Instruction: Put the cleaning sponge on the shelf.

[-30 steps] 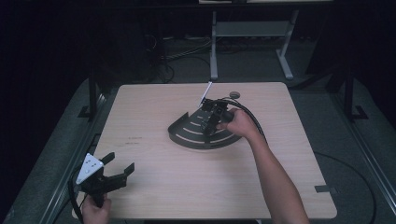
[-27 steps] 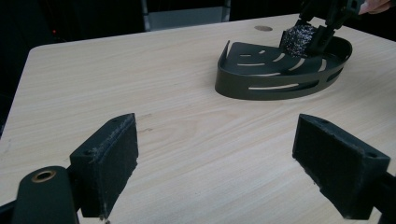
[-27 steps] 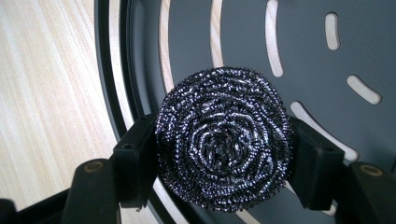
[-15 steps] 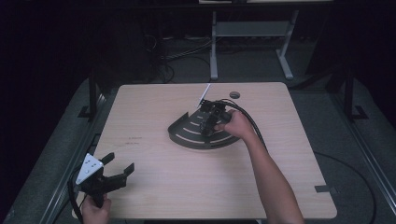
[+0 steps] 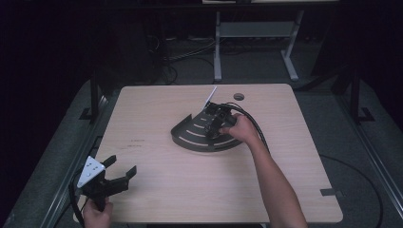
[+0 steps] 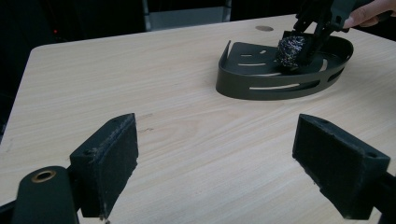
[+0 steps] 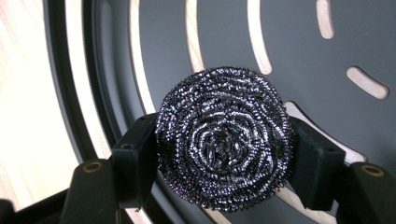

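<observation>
- This looks like a lab or test room set up for recording, not a home.
- A plain light-wood table stands alone, with a round cable hole near its far edge.
- Dark grey carpet lies all round it, with cables trailing across the floor behind.
- Past the far edge stands a grey metal desk frame; the surroundings are dark.
</observation>
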Demonstrator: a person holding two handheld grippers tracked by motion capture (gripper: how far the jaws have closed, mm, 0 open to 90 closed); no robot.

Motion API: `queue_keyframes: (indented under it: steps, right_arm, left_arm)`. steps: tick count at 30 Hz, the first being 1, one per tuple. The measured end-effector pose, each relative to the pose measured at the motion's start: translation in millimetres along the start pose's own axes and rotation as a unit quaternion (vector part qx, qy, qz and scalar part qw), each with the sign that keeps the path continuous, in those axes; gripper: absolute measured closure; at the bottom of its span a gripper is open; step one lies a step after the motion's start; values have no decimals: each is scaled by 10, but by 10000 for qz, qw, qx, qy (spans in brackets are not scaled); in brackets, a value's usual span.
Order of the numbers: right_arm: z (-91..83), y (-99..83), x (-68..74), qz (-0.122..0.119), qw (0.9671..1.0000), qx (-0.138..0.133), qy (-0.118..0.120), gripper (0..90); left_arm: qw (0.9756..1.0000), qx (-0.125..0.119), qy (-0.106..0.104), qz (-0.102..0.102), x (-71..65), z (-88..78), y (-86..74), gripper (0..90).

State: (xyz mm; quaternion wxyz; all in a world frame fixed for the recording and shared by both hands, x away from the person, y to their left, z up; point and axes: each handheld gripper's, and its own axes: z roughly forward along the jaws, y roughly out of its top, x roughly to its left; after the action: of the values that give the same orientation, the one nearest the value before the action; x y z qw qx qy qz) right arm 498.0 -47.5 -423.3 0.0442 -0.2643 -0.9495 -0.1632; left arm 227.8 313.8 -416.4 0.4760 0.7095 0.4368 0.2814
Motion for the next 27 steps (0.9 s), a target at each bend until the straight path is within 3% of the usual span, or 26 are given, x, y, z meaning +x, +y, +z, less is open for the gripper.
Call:
queue_keyframes:
  steps: [7,23,27]
  right_arm:
    - [49,-18,-48,123,9999,44,-47,323]
    - [114,-1,-25,139,9997,191,-89,317]
    - [117,-21,-30,141,9998,102,-81,312]
  left_arm:
    - [10000,-21,5,-30,8,-9,-2,137]
    - [10000,-12,19,-18,2,-9,0,137]
    - [10000,-12,10,-26,3,-7,-1,137]
